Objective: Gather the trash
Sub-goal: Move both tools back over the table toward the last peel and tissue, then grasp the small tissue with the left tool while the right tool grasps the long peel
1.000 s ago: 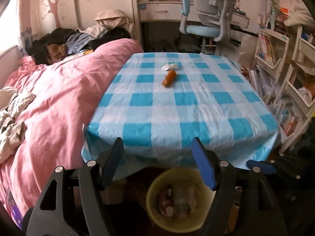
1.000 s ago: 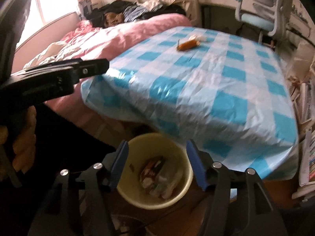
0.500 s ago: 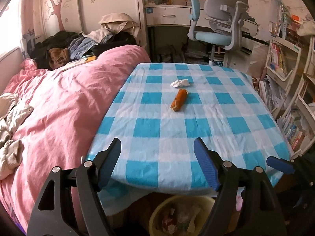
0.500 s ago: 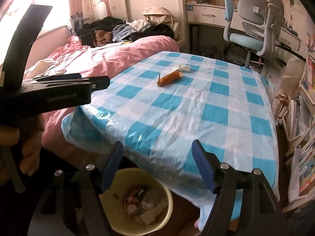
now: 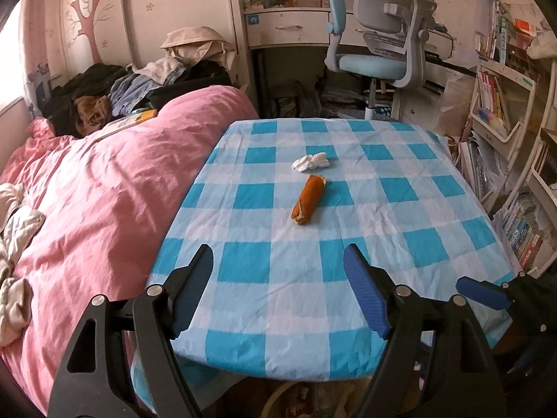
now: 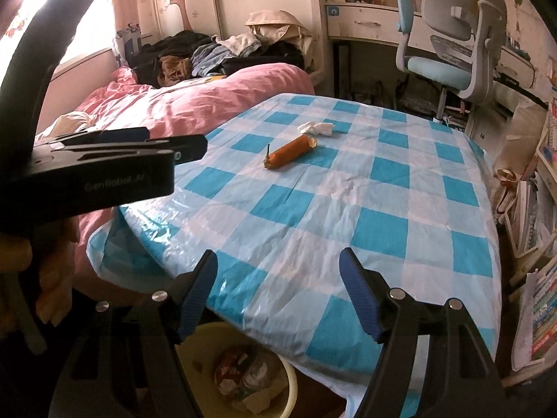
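Both grippers rose; crumpled tissue (image 5: 310,161) beside cylindrical orange wrapper (image 5: 308,199).

The only legible lettering is the faint embossed brand "GenRobot.AI" on the black body of the left gripper (image 6: 104,160), seen at the left of the right wrist view. The spines of the books on the bookshelf (image 5: 494,83), at the right edge of the left wrist view, carry printing too small and blurred to read. A small round mark on the desk drawer (image 5: 252,20) cannot be made out.
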